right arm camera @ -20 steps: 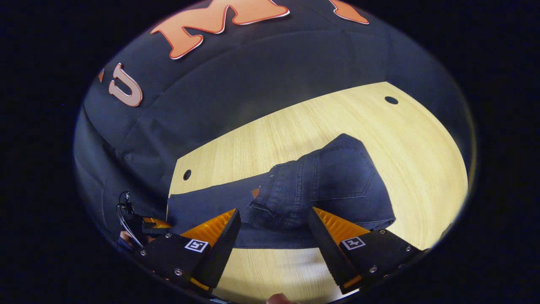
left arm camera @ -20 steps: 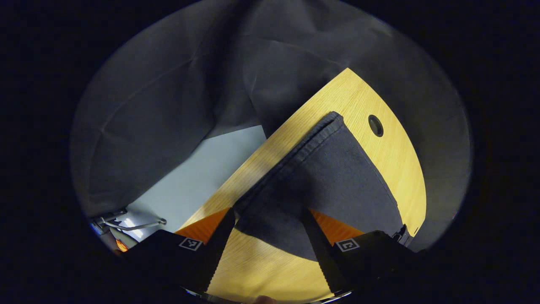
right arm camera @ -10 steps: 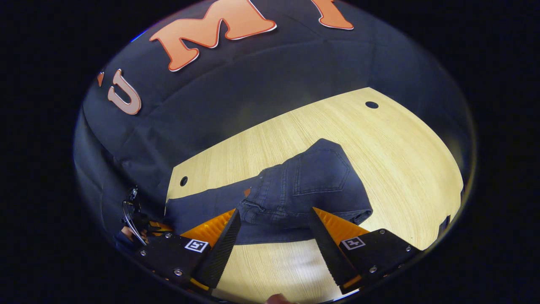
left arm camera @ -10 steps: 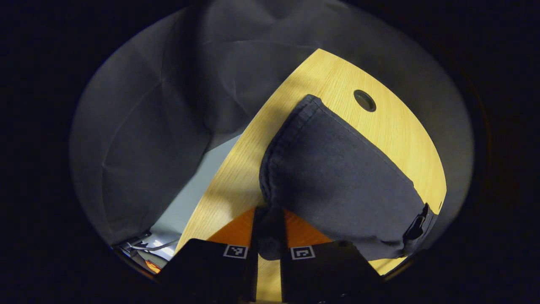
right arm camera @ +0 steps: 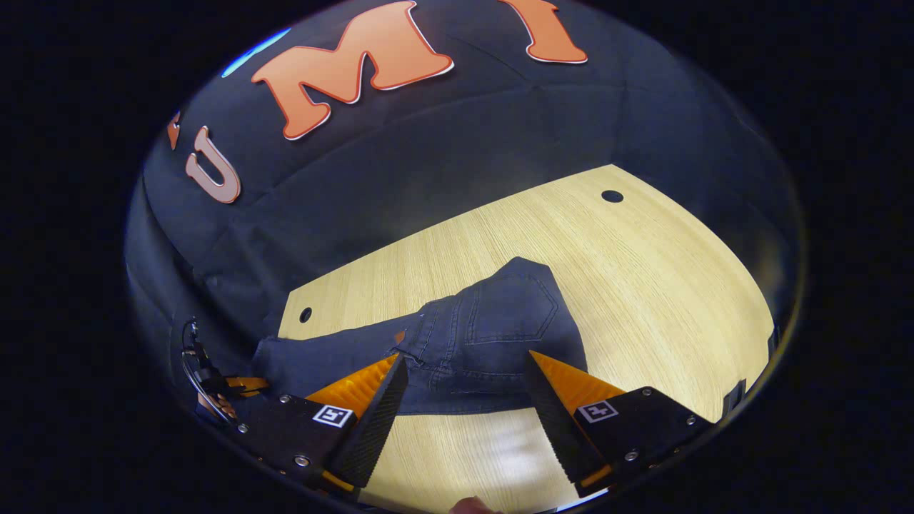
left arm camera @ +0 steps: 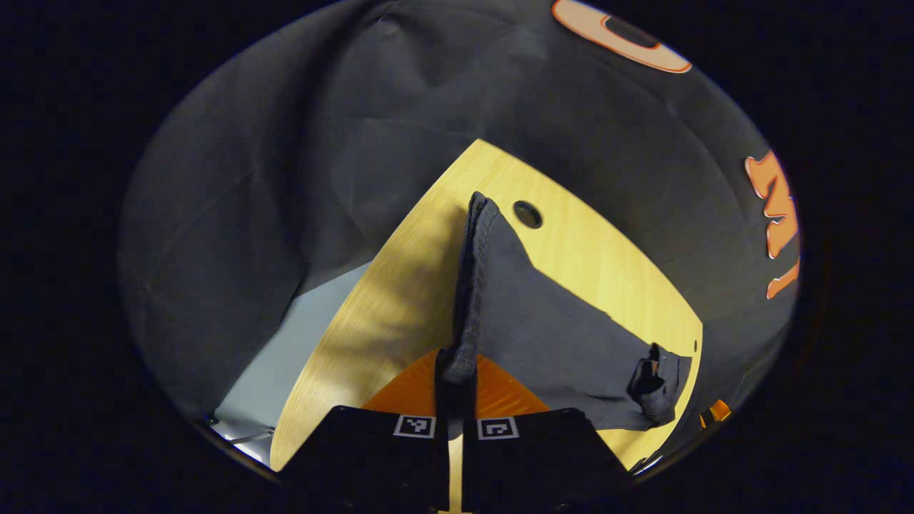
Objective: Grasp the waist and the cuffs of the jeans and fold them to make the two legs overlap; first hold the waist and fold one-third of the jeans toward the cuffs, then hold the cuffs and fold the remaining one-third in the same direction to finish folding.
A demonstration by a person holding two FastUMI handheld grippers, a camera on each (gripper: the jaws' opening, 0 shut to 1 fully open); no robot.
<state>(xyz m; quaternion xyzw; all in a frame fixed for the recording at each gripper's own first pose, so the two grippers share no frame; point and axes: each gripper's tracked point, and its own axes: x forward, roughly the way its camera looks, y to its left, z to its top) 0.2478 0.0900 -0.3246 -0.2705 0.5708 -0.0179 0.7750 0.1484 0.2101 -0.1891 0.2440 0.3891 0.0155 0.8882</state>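
The dark blue jeans point(right arm camera: 493, 328) lie on the wooden table point(right arm camera: 643, 271), waist end folded over with a back pocket facing up. My right gripper point(right arm camera: 464, 389) hangs open above the near edge of that fold, nothing between its fingers. The legs point(right arm camera: 321, 357) run left toward the left gripper point(right arm camera: 221, 389). In the left gripper view, my left gripper point(left arm camera: 455, 389) is shut on the hemmed cuffs point(left arm camera: 468, 300), which rise off the table point(left arm camera: 593, 257) as a standing ridge. The leg cloth point(left arm camera: 557, 335) slopes down to the right toward the folded waist point(left arm camera: 657, 385).
The table has a round cable hole near each far corner point(right arm camera: 612, 195) point(right arm camera: 305, 314) point(left arm camera: 528, 214). Black cloth walls close in behind the table. A pale floor point(left arm camera: 264, 371) shows past the table's left edge in the left gripper view.
My left gripper went from open to shut on the cuffs and has raised them, so the hem stands up. The right gripper has drawn back a little from the folded waist, staying open.
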